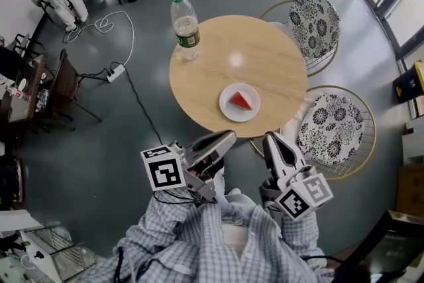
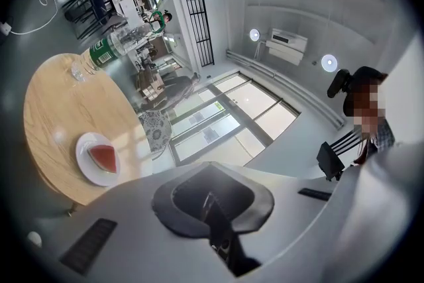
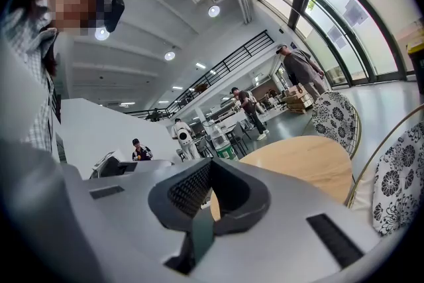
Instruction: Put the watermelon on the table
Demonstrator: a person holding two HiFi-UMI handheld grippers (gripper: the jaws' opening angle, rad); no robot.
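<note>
The round table (image 1: 245, 56) on grey floor (image 1: 132, 129) carried the plated watermelon (image 1: 240, 101) at 6 o'clock. Left tongs (image 1: 228, 136) and right tongs (image 1: 270, 137) were closed, empty.

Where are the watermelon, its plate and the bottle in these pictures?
watermelon (image 1: 240, 101): head view, middle of the red flesh.
plate (image 1: 238, 116): head view, bare white rim nearest the person.
bottle (image 1: 187, 36): head view, on its green label.
</note>
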